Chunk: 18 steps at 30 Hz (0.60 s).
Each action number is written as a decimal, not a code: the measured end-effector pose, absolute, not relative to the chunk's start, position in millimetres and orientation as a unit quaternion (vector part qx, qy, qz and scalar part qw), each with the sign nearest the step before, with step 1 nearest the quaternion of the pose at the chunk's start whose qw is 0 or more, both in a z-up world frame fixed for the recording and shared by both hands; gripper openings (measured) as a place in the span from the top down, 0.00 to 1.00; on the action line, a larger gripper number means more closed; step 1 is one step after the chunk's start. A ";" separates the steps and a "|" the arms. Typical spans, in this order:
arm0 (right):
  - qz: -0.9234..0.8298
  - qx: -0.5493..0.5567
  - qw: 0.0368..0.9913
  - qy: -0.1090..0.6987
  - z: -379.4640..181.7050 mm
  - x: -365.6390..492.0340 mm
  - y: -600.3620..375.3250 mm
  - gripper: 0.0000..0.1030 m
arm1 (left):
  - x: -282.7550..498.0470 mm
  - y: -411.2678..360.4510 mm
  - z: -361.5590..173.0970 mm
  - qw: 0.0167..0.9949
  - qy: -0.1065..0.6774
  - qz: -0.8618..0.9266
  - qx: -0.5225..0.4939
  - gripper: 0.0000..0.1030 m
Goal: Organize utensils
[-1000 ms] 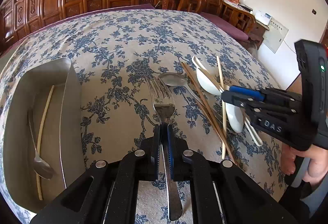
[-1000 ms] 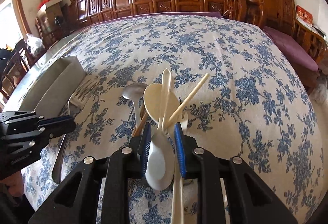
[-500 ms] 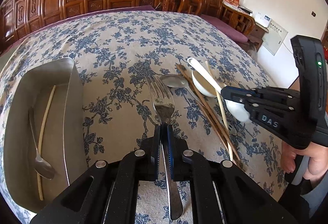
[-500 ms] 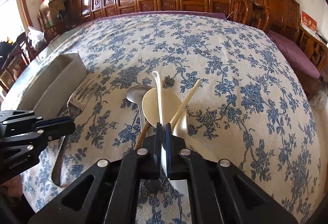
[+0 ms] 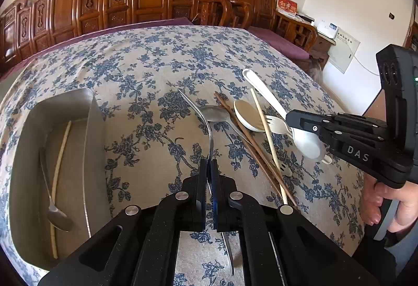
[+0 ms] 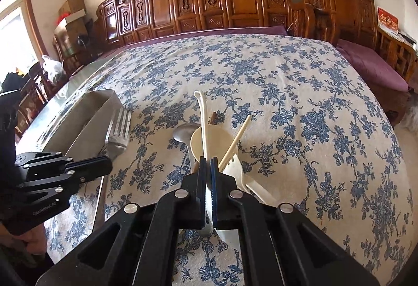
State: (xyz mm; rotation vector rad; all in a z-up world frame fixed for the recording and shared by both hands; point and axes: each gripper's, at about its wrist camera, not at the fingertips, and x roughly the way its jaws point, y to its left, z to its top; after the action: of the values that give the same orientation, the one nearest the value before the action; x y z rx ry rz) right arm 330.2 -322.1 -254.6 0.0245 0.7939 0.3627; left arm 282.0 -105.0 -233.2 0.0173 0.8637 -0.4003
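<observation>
Left wrist view: my left gripper [image 5: 208, 168] points down at the floral tablecloth [image 5: 146, 71], jaws clamped on the metal fork [image 5: 201, 116] by its neck. The fork now sits on edge, tines seen side-on and raised off the cloth; a second ago it lay flat, tines up. The steel tray [image 5: 91, 129] is to the left, holding a metal spoon [image 5: 56, 212] and one pale chopstick [image 5: 60, 152]. My right gripper [image 5: 295, 120] comes in from the right, hand [image 5: 386, 197] wrapped round the grip. "DAS" is printed on its side. It pinches the white spoon [image 5: 308, 144], whose handle sticks out over the pile: brown chopsticks [image 5: 250, 142], cream chopstick [image 5: 266, 134], cream ladle spoon [image 5: 248, 116], white plastic fork [image 5: 277, 124], second metal spoon [image 5: 214, 113].

Right wrist view: right gripper [image 6: 207, 168] tilted down, jaws closed tight on the white spoon [image 6: 202, 118] (they closed on it within the last second; a second ago they stood apart around its bowl). The spoon has come up slightly from the pile. Left gripper [image 6: 104, 163] at lower left holds the metal fork [image 6: 120, 129] just beside the tray [image 6: 86, 113]. Lettering on its side is too small to read.
</observation>
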 end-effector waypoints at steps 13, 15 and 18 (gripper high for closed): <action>0.193 0.016 0.909 0.368 -244.2 319.9 -320.0 0.96 | 260.9 -104.9 -201.1 0.901 0.385 -0.201 0.018 0.99; 0.198 0.020 0.910 0.364 -240.6 317.1 -319.5 0.96 | 258.7 -101.4 -193.5 0.903 0.381 -0.200 0.017 0.99; 0.207 0.025 0.912 0.353 -232.3 310.2 -316.0 0.96 | 255.3 -91.8 -179.2 0.909 0.372 -0.190 0.023 0.99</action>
State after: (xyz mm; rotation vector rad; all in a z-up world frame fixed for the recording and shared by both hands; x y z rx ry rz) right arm 310.2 -316.0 -232.3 0.0525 0.7285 0.4269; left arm 255.3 -91.8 -179.2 0.0467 0.7666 -0.3915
